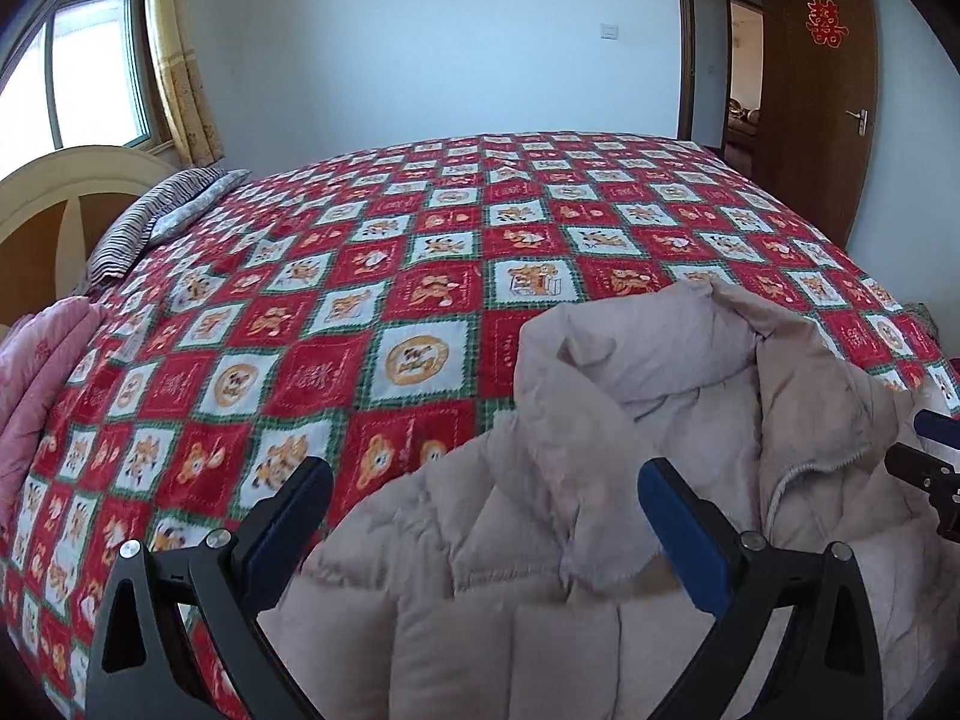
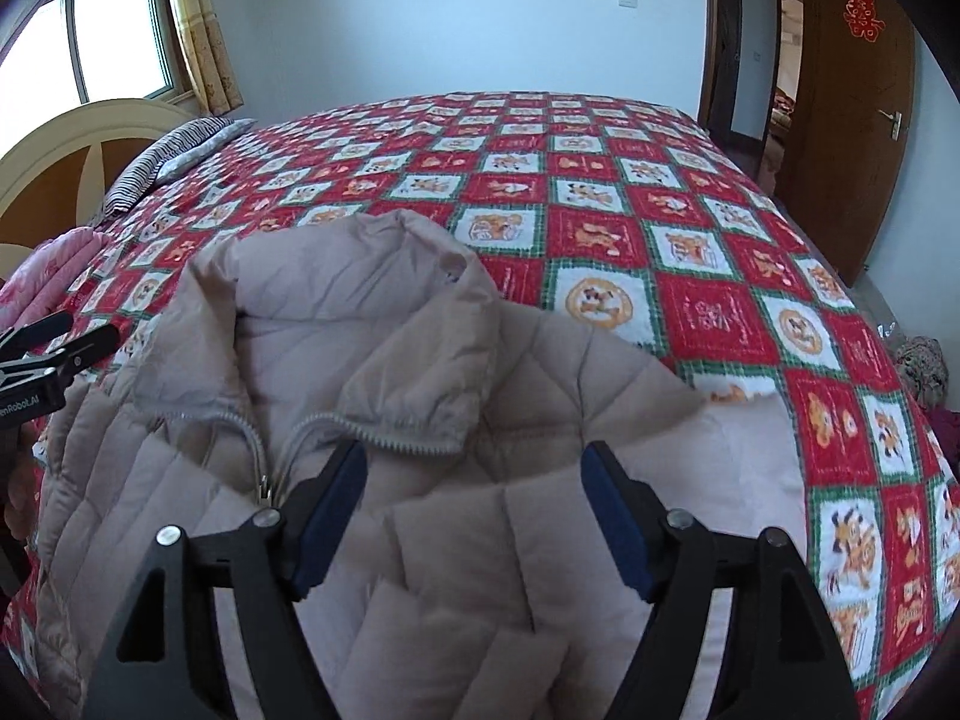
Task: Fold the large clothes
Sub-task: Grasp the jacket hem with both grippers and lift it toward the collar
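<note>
Beige and quilted, the padded jacket (image 2: 420,420) lay on the near part of the bed, collar turned toward the far wall and its front facing up, the zip (image 2: 264,450) parted at the neck with the metal pull hanging just below the collar. In the left wrist view the same jacket (image 1: 600,480) filled the lower right, its collar standing up in a soft ridge. Above its chest hung the right gripper (image 2: 474,510), fingers spread apart with only quilted fabric seen in the gap and neither blue pad pressing on it. The left gripper (image 1: 486,516) hung over the jacket's other edge, fingers likewise spread and released, one of them over the bedspread and the other over the jacket. Each gripper showed at the edge of the other's view as a dark clamp. Under the jacket stretched a red, white and green checked bedspread (image 1: 420,276) printed with cartoon animals, covering the whole bed. A striped pillow (image 1: 156,216) sat at the head by the cream headboard (image 1: 72,180), and a pink quilt (image 1: 36,372) lay folded at that side. Beyond were a window (image 1: 90,66) with a yellow curtain (image 1: 180,60), a pale wall, and an open brown door (image 1: 828,96) with a red paper decoration
</note>
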A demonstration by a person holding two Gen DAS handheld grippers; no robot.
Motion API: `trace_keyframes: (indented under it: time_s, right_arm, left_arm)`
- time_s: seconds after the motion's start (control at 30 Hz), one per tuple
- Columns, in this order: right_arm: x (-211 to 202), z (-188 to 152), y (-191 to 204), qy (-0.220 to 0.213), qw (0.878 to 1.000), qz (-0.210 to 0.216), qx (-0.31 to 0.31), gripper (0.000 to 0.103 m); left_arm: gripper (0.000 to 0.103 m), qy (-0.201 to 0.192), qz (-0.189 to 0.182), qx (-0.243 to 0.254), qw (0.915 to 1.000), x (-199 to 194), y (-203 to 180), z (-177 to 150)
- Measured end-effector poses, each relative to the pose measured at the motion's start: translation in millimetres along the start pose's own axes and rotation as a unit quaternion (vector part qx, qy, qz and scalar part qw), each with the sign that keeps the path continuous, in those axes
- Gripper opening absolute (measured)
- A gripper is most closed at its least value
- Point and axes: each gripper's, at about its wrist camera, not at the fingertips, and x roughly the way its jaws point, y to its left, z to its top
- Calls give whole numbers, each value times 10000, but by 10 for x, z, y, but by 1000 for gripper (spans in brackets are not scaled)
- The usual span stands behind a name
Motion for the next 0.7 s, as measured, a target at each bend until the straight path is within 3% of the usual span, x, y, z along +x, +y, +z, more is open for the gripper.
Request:
trace_keyframes:
  time_s: [0.2,0.4,0.47,0.5,0.53,0.7]
  right_arm:
    - [437,456,-48,191,9996,-50,-184,77]
    - [901,741,-29,537,9975,17,-458,77]
    - [1012,763,-29,716,9961,97,-497,60]
    - [1036,758,-24,777,9954,86,-550,23]
    - [1032,742,-22,826,9947,105,-596,12]
    - [700,668,-71,378,9971,53,-661,7]
  left_arm:
    - [102,375,-32,75,9993,683,-106,374]
    - [101,555,-106,259,9981,1022,-193,476]
    - [68,552,-242,321,9977,1045,-207,454]
    - [28,700,-468,381,9957,1063,-220,438]
    - [11,810,-680,406,9936,1072,-228,434]
    - [7,221,-567,835,9947,708,-265,389]
